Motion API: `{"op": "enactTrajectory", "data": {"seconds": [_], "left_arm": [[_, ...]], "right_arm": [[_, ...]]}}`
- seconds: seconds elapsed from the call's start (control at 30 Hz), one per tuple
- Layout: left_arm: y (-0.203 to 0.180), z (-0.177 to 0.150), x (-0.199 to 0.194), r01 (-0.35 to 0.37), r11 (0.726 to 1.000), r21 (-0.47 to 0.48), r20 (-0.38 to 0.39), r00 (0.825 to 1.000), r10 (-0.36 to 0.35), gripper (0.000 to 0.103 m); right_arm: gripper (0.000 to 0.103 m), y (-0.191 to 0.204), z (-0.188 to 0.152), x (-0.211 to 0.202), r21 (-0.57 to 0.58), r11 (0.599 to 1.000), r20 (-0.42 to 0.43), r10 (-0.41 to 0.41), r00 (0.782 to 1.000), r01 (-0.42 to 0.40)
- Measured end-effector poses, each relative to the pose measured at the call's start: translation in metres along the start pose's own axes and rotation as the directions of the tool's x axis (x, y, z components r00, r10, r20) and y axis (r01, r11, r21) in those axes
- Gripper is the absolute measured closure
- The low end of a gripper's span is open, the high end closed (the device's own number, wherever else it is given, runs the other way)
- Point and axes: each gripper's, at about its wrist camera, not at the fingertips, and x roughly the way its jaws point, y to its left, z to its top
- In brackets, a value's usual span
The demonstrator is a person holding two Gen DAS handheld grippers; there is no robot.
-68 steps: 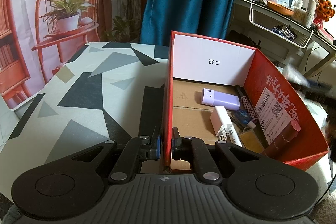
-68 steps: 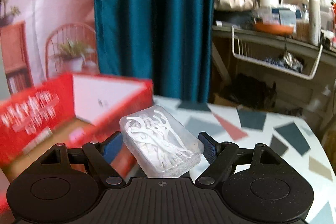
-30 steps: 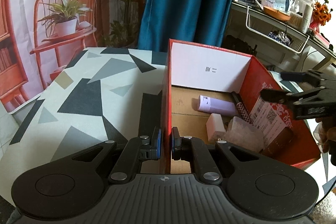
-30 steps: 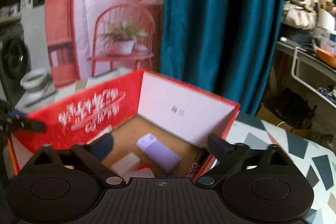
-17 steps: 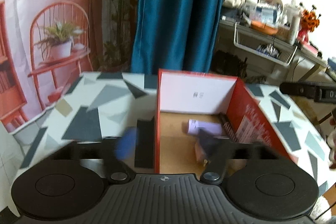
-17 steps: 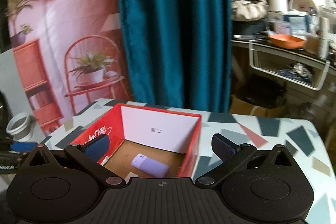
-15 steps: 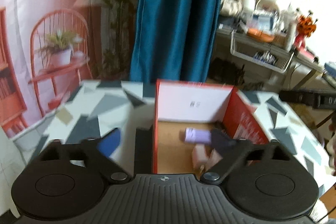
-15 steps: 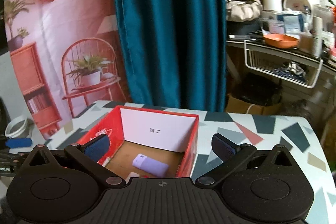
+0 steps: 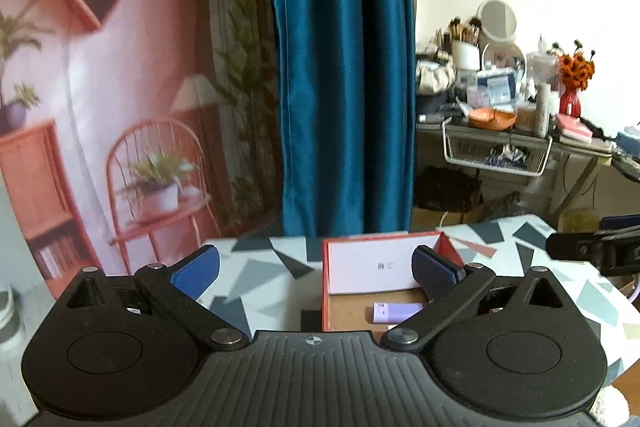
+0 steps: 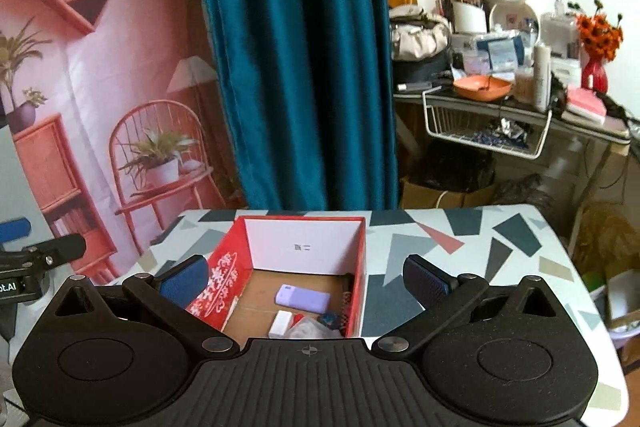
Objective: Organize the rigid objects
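An open red cardboard box (image 10: 362, 259) stands on the patterned table (image 10: 500, 247); it also shows in the left wrist view (image 9: 326, 291). Inside lie a lilac case (image 10: 302, 297), also seen from the left wrist (image 9: 396, 311), a white charger (image 10: 280, 323), a clear plastic box of floss picks (image 10: 310, 327) and a checkered pen (image 10: 346, 307). My left gripper (image 9: 316, 271) is open and empty, raised well back from the box. My right gripper (image 10: 306, 279) is open and empty, held above and behind the box.
A teal curtain (image 10: 296, 67) and a pink printed backdrop (image 10: 100, 67) hang behind the table. A cluttered dressing table (image 10: 520, 107) with a wire basket stands at the right. The other gripper shows at the frame edges (image 9: 592, 251) (image 10: 36, 259).
The right gripper let the floss-pick box go into the red box and pulled back. The left gripper let go of the box's wall, opened, and both rose away.
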Motion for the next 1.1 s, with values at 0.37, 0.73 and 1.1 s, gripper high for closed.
{"op": "enactTrajectory", "data": {"seconds": [0.37, 0.73, 1.1], "left_arm": [[0.007, 0.011, -0.049, 0.019, 0.998, -0.057, 0.015, 1.0, -0.018, 0.0], [0.009, 0.008, -0.053, 0.003, 0.998, -0.061, 0.01, 1.0, -0.002, 0.0], [0.009, 0.007, -0.055, -0.009, 0.998, -0.063, 0.015, 1.0, 0.01, 0.0]], "right_arm": [[0.0, 0.028, -0.005, -0.07, -0.014, 1.0, 0.069, -0.018, 0.997, 0.019], [0.0, 0.025, -0.006, -0.085, -0.007, 0.999, 0.1, -0.034, 0.994, 0.034], [0.0, 0.026, -0.007, -0.088, -0.009, 0.998, 0.109, -0.055, 0.993, 0.056]]}}
